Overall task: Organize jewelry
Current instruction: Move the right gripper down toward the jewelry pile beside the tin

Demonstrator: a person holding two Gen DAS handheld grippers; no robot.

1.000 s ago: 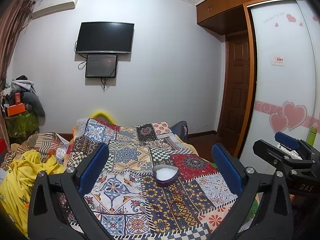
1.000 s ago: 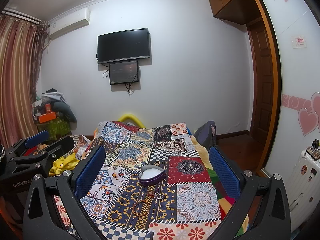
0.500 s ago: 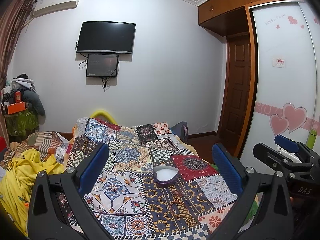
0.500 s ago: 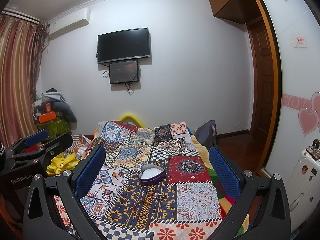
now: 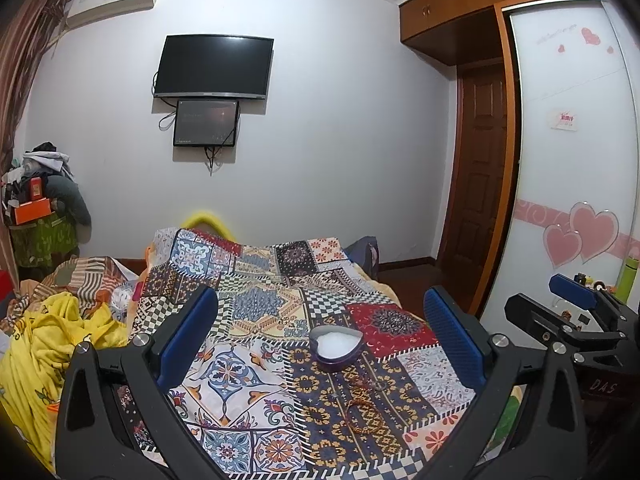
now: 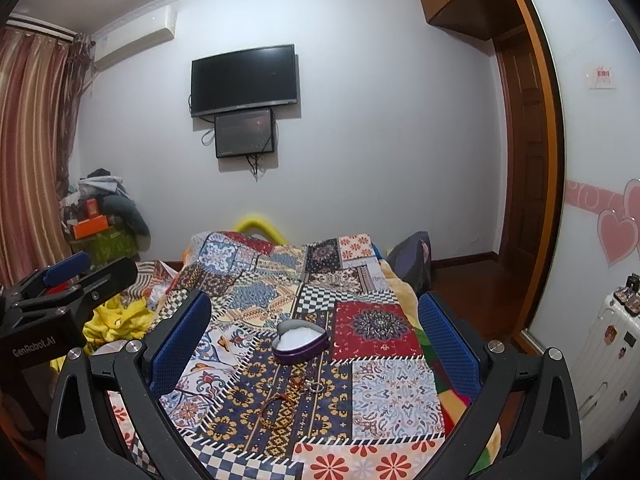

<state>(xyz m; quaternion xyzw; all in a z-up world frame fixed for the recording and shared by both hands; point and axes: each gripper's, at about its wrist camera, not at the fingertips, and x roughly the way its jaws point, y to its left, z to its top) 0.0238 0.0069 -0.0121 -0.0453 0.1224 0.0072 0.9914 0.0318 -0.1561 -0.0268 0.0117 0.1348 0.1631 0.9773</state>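
Note:
A purple heart-shaped box [image 5: 335, 347] with a white lining sits open on the patchwork bedspread [image 5: 248, 308]; it also shows in the right wrist view [image 6: 300, 340]. In front of it lie a red cord bracelet [image 5: 360, 412] and small rings [image 5: 378, 385], seen too in the right wrist view as bracelet [image 6: 280, 408] and ring [image 6: 318, 387]. My left gripper [image 5: 320, 344] is open and empty, held above the bed short of the box. My right gripper [image 6: 314, 344] is open and empty, likewise short of the box.
Yellow clothes [image 5: 44, 344] pile at the bed's left. A wardrobe with heart decals [image 5: 580, 200] and a door [image 5: 476, 184] stand right. A white suitcase [image 6: 608, 344] is at right. A TV [image 5: 214, 66] hangs on the far wall.
Both grippers have shifted very slightly; the scene and jewelry stay as they were. Both stay open.

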